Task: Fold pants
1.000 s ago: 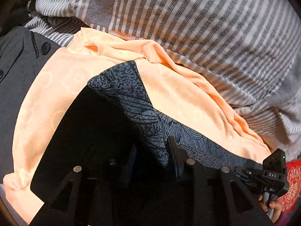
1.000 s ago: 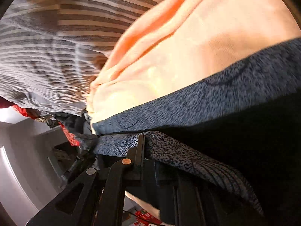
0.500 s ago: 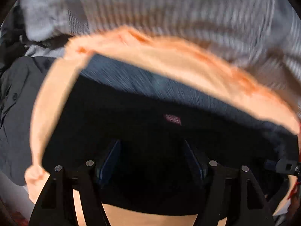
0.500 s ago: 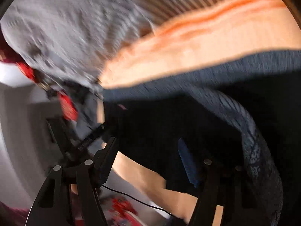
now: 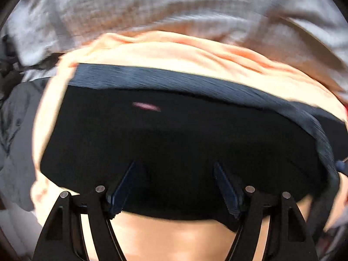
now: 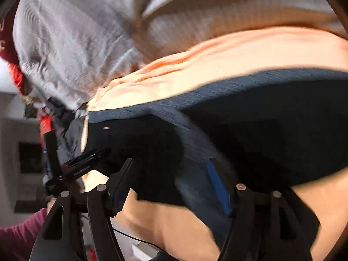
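Note:
The pants (image 5: pixel 174 134) lie folded in a flat dark slab on a peach cloth (image 5: pixel 195 58), with a blue-grey patterned band (image 5: pixel 195 82) along their far edge. My left gripper (image 5: pixel 174 167) hovers over their near edge. Its jaws are opening and no cloth is between the pads. In the right wrist view the same pants (image 6: pixel 271 130) fill the middle, one patterned layer (image 6: pixel 195 143) draped across them. My right gripper (image 6: pixel 170 163) stands open above that layer, gripping nothing. The left gripper (image 6: pixel 87 161) shows at the left of that view. Motion blur softens both views.
Grey striped bedding (image 5: pixel 174 6) is bunched up behind the peach cloth. A dark grey garment (image 5: pixel 15 134) lies at the left. A person's maroon sleeve (image 6: pixel 19 232) and red items (image 6: pixel 45 124) show at the left of the right wrist view, with the room floor beyond.
Both grippers held the patterned pants cloth a second ago. They have since opened, let it go and drawn back and up. The pants now lie folded flat.

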`<act>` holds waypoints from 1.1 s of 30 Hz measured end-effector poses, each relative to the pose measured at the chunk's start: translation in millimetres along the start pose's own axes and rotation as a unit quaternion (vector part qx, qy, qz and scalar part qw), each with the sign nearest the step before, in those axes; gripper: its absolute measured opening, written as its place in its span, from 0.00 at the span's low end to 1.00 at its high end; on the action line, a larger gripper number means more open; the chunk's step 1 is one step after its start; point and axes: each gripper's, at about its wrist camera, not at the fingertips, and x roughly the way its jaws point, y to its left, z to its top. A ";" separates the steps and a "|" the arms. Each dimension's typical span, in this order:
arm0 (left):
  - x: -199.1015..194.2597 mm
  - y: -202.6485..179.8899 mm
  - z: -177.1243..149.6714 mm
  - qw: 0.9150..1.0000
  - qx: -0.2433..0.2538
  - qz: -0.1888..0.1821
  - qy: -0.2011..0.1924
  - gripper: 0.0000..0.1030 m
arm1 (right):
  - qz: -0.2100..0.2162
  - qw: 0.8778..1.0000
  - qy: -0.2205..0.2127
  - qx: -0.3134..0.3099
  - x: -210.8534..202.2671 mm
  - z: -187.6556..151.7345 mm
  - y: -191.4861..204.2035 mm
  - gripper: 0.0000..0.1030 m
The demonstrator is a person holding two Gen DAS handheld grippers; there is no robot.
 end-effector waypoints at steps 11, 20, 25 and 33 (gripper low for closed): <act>-4.4 -153.1 -71.1 0.972 0.134 -0.183 0.066 0.72 | -0.076 0.974 -0.067 0.201 -89.1 -181.7 -117.7 0.69; 17.4 -183.9 -81.6 0.964 0.152 -0.201 0.082 0.72 | -0.022 0.936 -0.090 0.340 -57.7 -304.6 -165.3 0.69; 20.6 -194.3 -79.2 0.964 0.162 -0.195 0.075 0.72 | 0.026 0.925 -0.112 0.363 -37.2 -322.7 -176.7 0.69; 27.2 -214.3 -85.2 0.964 0.174 -0.188 0.077 0.53 | 0.096 0.922 -0.114 0.358 -27.8 -314.5 -181.5 0.06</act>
